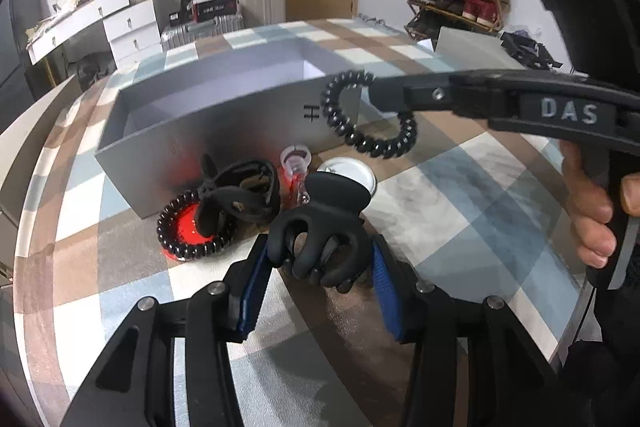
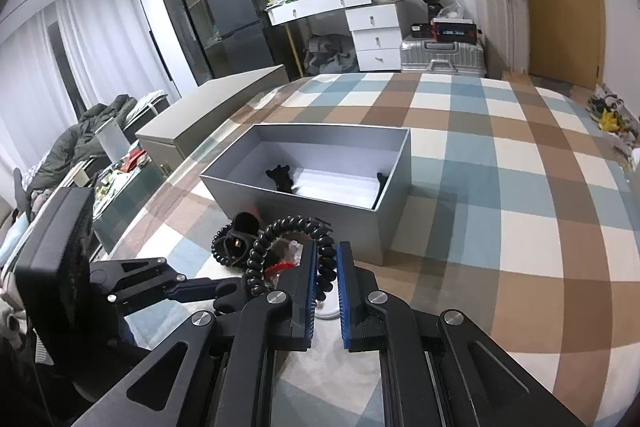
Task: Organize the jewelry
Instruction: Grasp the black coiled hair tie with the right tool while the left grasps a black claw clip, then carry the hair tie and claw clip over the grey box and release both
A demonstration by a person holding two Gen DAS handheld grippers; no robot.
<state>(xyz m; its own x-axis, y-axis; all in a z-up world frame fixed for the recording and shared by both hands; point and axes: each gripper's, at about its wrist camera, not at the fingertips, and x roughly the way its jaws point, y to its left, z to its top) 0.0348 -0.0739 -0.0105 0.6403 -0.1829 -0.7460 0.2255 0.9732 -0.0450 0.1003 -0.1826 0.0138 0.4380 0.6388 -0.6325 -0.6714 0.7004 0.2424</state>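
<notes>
Left wrist view: left gripper (image 1: 320, 263) set astride black claw clip (image 1: 318, 227) on checked tabletop (image 1: 460, 195), blue pads just beside clip's flanks; contact not confirmed, so read as not yet clamped. Positioned low, presumably for lift into grey box (image 1: 224, 123). Right gripper (image 1: 374, 93) closed on black spiral hair tie (image 1: 368, 115), held aloft near box front wall, likely awaiting drop. Claw clip: matte black, curved interlocking teeth toward camera. Second spiral tie (image 1: 192, 227), black strap bundle (image 1: 244, 191), clear clip (image 1: 296, 163) clustered against box wall. Right wrist view: box already holding two dark pieces.
</notes>
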